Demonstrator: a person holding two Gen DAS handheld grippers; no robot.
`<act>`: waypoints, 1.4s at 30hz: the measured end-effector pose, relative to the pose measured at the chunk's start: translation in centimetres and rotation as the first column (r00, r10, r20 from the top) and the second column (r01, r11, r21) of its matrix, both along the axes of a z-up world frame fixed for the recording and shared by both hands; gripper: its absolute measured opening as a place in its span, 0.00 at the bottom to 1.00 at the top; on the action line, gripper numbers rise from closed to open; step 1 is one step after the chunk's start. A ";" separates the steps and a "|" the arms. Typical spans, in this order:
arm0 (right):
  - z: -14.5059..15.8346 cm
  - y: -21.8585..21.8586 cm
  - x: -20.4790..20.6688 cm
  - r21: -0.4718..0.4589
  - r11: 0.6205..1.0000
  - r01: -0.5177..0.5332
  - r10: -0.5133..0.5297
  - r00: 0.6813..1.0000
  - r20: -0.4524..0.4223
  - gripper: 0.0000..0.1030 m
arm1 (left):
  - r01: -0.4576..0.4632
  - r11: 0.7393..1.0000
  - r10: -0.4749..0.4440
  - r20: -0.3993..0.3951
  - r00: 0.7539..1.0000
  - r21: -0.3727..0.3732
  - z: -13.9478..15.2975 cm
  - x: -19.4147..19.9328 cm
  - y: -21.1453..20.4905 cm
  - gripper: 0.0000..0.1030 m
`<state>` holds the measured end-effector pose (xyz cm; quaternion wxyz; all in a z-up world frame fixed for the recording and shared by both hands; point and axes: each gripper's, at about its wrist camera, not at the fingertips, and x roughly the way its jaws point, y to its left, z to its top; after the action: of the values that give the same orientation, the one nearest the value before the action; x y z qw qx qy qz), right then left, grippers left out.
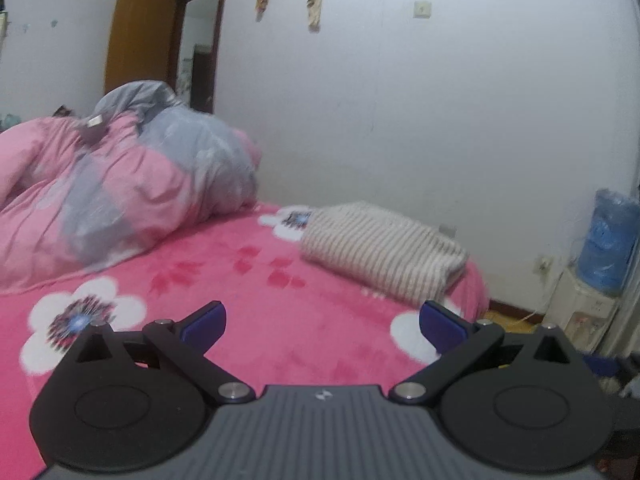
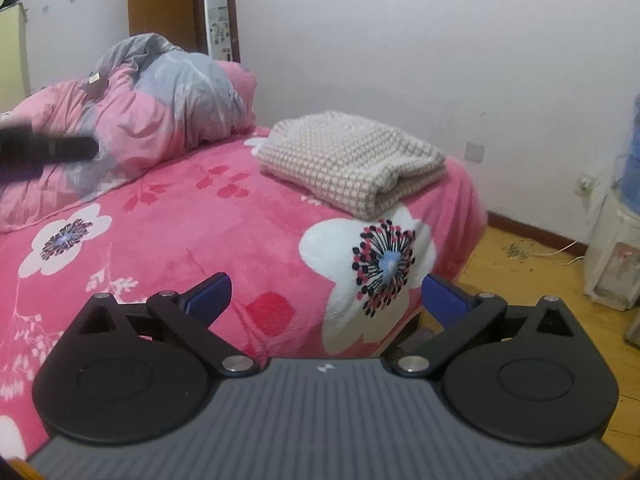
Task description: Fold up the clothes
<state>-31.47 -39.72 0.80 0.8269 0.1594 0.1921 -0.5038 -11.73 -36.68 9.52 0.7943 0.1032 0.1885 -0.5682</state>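
Item, nearest the lens in both wrist views: a ribbed grey housing with two black round-ended linkages and blue finger pads.

Left tool (image 1: 322, 326): jaws spread wide, nothing between them, only the bed cover showing beyond. One blue pad (image 1: 206, 324) sits at left, its partner at right.

Right tool (image 2: 326, 298): jaws likewise spread to their widest, empty, poised above the bed's near corner and a large white printed flower (image 2: 372, 272).

Bed (image 2: 180, 248): covered by a plush pink blanket printed with white blossoms and red leaf sprigs.

Folded sweater (image 2: 352, 160): beige and cream knit, lying flat in a neat rectangular fold on the blanket near the bed's far right corner, close to the wall side. It lies well apart from both tools and touches neither. In the left view it appears striped and blurred (image 1: 384, 250).

Duvet (image 1: 120, 184): pink and grey, bunched in a high heap at the far left of the bed, clear of the sweater.

Dark blurred object (image 2: 48, 148): enters the right view from the left edge, in front of the duvet; what it is cannot be told.

Surroundings: white wall (image 1: 440, 120) with a hook rail carrying two hanging cloths (image 1: 316, 6); brown door (image 1: 138, 36) standing open; water dispenser (image 1: 608, 248) with a blue bottle at right; wooden floor (image 2: 540, 272) beside the bed.
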 end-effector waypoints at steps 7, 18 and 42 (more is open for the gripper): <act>1.3 2.8 0.0 0.019 0.994 0.105 -0.104 0.994 -0.030 0.99 | 0.000 0.999 0.000 0.009 1.000 0.044 0.1 -1.1 1.8 1.00; 2.7 3.7 -1.8 0.068 0.973 0.220 -0.219 0.976 -0.014 0.99 | 0.017 0.997 -0.014 -0.033 0.999 0.078 0.6 -2.1 1.7 1.00; 3.1 3.7 -0.7 0.007 0.977 0.214 -0.213 0.974 -0.078 0.99 | 0.043 0.994 -0.038 -0.050 0.998 0.103 0.5 -2.6 1.1 1.00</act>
<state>-32.22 -36.03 3.85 0.7589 0.1660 0.2093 -0.5939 -14.29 -35.58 10.06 0.7715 0.1345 0.2346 -0.5759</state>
